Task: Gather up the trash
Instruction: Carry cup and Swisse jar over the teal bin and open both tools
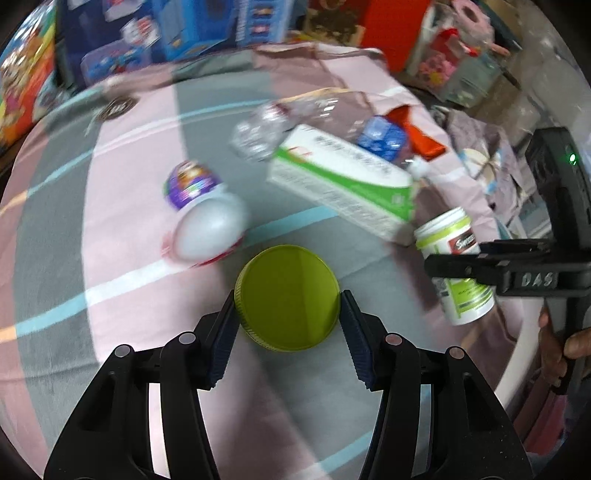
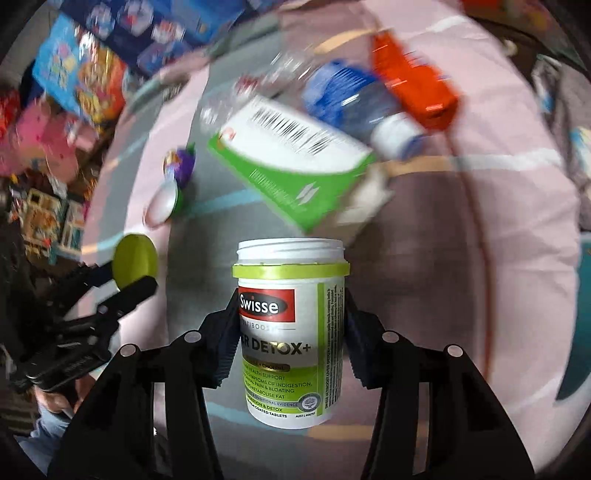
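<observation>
My left gripper [image 1: 287,301] is shut on a round green lid [image 1: 287,297], held by its rim above the striped bedspread. In the right wrist view the same green lid [image 2: 135,261] shows at the left, pinched by that gripper [image 2: 129,282]. My right gripper [image 2: 290,314] is shut on a white Swisse pill bottle [image 2: 291,332] with a green band and no cap, upright between the pads. In the left wrist view this pill bottle [image 1: 456,266] sits at the right, in the right gripper [image 1: 454,267], with a hand [image 1: 565,347] on the handle.
On the pink and grey bedspread [image 1: 110,206] lie a green and white carton [image 1: 343,181], a crushed clear plastic bottle with a blue label [image 1: 380,136], an orange box [image 2: 413,79] and a white egg-shaped toy with purple foil [image 1: 203,210]. Colourful toy boxes [image 1: 166,29] stand behind.
</observation>
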Demonstrator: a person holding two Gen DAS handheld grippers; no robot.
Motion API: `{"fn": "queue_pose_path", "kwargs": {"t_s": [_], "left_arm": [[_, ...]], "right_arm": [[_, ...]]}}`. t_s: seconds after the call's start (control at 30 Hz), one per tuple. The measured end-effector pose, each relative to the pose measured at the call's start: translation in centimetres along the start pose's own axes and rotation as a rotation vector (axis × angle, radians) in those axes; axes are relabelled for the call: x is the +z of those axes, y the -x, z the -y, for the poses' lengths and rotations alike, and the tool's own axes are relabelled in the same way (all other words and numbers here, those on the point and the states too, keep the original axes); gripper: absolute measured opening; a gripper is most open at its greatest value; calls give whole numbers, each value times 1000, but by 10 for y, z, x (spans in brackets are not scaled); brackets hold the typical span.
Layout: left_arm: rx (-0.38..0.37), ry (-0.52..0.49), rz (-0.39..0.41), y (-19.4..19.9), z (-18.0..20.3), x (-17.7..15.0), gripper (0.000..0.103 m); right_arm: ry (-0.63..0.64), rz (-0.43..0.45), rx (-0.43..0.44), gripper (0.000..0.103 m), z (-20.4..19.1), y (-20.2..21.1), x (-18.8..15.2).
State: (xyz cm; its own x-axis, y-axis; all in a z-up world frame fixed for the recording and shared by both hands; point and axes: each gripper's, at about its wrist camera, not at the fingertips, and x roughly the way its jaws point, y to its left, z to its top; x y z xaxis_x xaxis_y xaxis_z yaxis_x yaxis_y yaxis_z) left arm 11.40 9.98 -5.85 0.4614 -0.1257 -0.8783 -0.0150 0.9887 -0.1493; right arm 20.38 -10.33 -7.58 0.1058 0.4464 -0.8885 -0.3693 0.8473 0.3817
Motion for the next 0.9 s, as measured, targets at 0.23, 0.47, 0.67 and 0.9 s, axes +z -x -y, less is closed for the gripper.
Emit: {"fn": "queue_pose_path", "kwargs": {"t_s": [0.23,0.47,0.67,0.9], "left_arm": [[-67,-131,11,0,76,23,55],[-137,-279,10,-8,167,47,55],[-189,-415,-23,-26,251,55,55],[-226,-505,-84,-58,319,59,55]], "right_arm": [[-143,133,-15,48,72,65,-14],[-340,294,-54,48,169,134,-50],[-493,374,-91,48,243,168,-95],[-611,383,-122,48,298,174,-130]]}}
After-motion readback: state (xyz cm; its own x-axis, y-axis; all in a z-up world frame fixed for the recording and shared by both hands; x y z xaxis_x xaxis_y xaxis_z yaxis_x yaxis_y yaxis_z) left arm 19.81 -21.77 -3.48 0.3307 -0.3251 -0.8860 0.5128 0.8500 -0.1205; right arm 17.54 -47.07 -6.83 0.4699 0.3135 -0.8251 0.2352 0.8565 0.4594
